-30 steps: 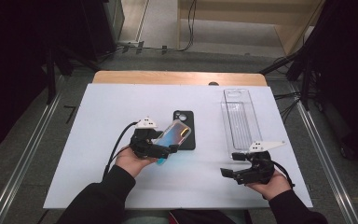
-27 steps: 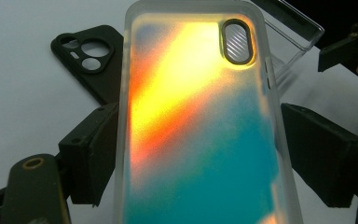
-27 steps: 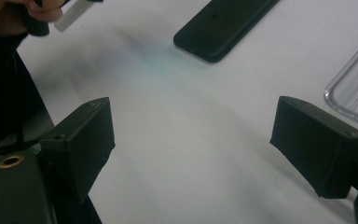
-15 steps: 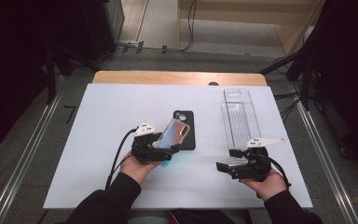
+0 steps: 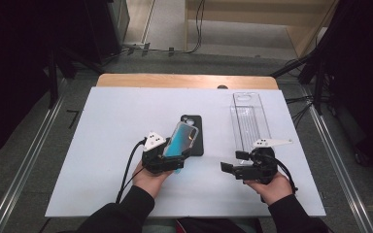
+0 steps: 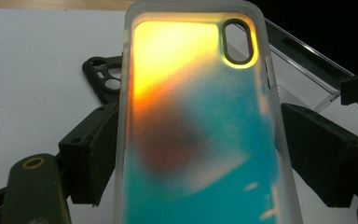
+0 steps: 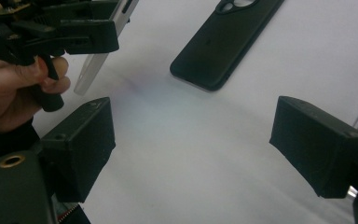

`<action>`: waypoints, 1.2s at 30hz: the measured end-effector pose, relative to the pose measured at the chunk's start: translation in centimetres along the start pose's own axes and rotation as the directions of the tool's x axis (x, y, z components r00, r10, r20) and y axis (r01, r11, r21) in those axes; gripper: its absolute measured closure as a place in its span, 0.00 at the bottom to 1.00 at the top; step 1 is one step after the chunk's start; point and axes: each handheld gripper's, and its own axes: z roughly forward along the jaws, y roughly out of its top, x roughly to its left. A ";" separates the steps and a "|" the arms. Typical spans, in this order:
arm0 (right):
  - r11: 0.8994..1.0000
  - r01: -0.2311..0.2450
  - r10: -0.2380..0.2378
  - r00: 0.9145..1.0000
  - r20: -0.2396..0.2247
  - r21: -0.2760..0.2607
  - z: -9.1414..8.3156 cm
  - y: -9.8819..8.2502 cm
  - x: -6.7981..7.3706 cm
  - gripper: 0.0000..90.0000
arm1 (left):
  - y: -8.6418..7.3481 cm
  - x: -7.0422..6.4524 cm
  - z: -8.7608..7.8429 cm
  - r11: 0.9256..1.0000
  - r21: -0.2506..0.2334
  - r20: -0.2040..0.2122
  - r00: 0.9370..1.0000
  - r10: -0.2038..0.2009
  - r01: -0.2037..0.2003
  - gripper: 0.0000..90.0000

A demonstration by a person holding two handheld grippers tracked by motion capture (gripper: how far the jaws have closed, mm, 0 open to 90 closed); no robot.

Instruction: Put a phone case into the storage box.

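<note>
Left gripper (image 5: 171,158) fingers clamped the iridescent phone case (image 6: 200,126), lifted above the desk (image 5: 102,126) | right gripper (image 5: 245,170) fingers wide, empty | black case (image 5: 196,133) lay flat; clear tray (image 5: 250,121) empty | placement judged pending

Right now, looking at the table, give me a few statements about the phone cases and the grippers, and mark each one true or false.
1. The left gripper holds the iridescent phone case. True.
2. The right gripper grips the black phone case. False: it is open with nothing in it, and the black case lies flat on the table.
3. A clear plastic tray lies on the white tabletop beyond the right gripper. True.
4. The iridescent case lies flat on the table. False: it is lifted and tilted in the left gripper.
5. The black case's camera cutout points away from the person. True.
</note>
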 end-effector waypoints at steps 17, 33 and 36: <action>0.997 -0.067 0.066 0.998 -0.012 -0.044 1.0 1.7 1.0 0.14 | -1.6 -1.1 0.7 0.997 -0.068 -0.066 0.998 0.021 -0.026 0.18; 0.991 -0.114 0.107 0.990 -0.087 -0.071 2.7 3.8 1.8 0.14 | -2.1 -1.6 1.0 0.997 -0.080 -0.055 0.998 0.015 -0.019 0.18; 0.991 -0.111 0.105 0.990 -0.093 -0.072 3.2 4.1 2.1 0.14 | -2.2 -1.8 1.0 0.996 -0.086 -0.043 0.999 0.006 -0.010 0.18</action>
